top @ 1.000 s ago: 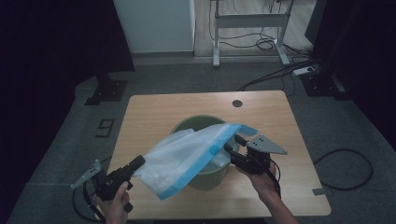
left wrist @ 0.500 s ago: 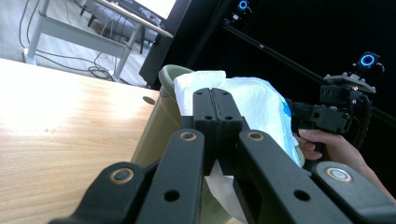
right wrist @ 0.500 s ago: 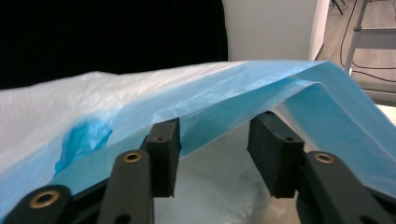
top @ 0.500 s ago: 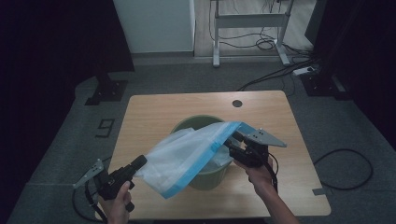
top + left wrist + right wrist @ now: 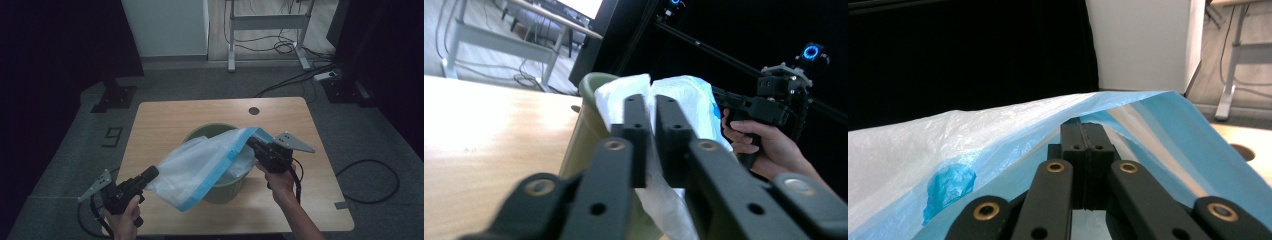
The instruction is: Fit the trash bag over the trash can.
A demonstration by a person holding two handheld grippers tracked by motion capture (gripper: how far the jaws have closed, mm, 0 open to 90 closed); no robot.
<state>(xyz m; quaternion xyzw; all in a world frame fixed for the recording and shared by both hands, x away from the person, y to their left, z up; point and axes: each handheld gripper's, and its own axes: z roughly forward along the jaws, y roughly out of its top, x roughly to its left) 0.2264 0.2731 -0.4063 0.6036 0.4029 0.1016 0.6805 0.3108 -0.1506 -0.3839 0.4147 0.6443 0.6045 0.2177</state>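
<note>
Nearest in the high view, the left gripper [image 5: 150, 175] sits at the table's front left corner, its black jaws pinching the lower edge of the thin, translucent white plastic bag with a blue border [image 5: 200, 165]. In the left gripper view a narrow gap shows between the pads with a fold of film in it; those jaws have just eased apart slightly yet the plastic is between them.

The bag stretches as a slanted sheet over the round olive-green plastic bin [image 5: 225, 187], hiding most of its mouth and inside; the bin stands mid-table on the light wooden tabletop [image 5: 165, 120].

The right gripper [image 5: 251, 144] has just been closing; its jaws meet, tips tucked under the bag's blue hem, so the pinch itself is covered.

On the floor beyond, a "9" marking [image 5: 113, 135] is readable.
</note>
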